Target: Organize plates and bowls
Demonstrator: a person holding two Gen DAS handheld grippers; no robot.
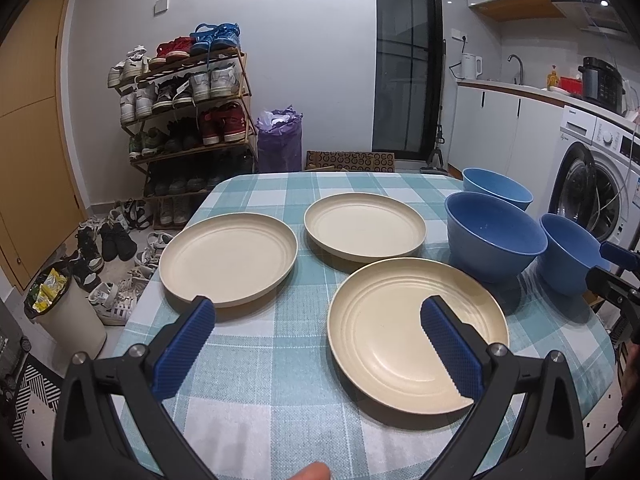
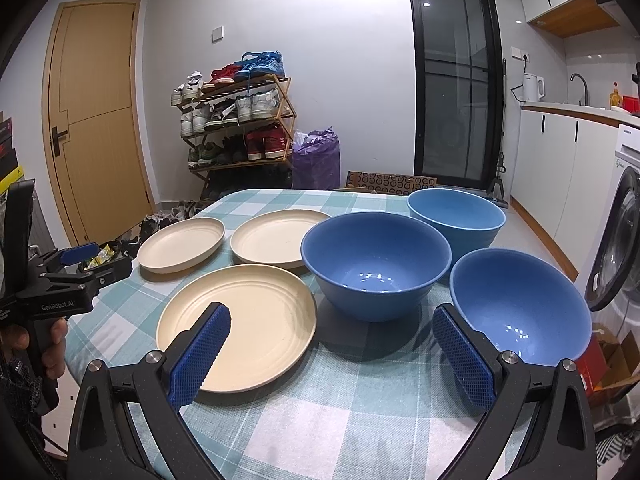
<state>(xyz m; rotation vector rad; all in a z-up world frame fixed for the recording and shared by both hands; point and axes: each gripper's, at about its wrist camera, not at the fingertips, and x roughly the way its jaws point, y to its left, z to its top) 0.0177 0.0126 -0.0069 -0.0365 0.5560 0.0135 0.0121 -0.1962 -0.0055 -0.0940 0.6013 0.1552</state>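
Three cream plates lie apart on the checked tablecloth: a near one [image 1: 416, 332] [image 2: 240, 324], a far left one [image 1: 228, 264] [image 2: 180, 244] and a far middle one [image 1: 364, 226] [image 2: 276, 236]. Three blue bowls stand upright to their right: a big middle one [image 1: 494, 236] [image 2: 376, 260], a far one [image 1: 498, 190] [image 2: 456, 212] and a near right one [image 1: 568, 252] [image 2: 520, 304]. My left gripper [image 1: 318, 312] is open and empty, hovering over the near plate's left side. My right gripper [image 2: 332, 322] is open and empty, between the near plate and the near right bowl.
The table [image 1: 260, 360] has a rounded edge on the right. A shoe rack [image 1: 184, 112], loose shoes and a bin [image 1: 64, 308] stand on the floor to the left. A washing machine [image 1: 592, 184] and kitchen counter are to the right.
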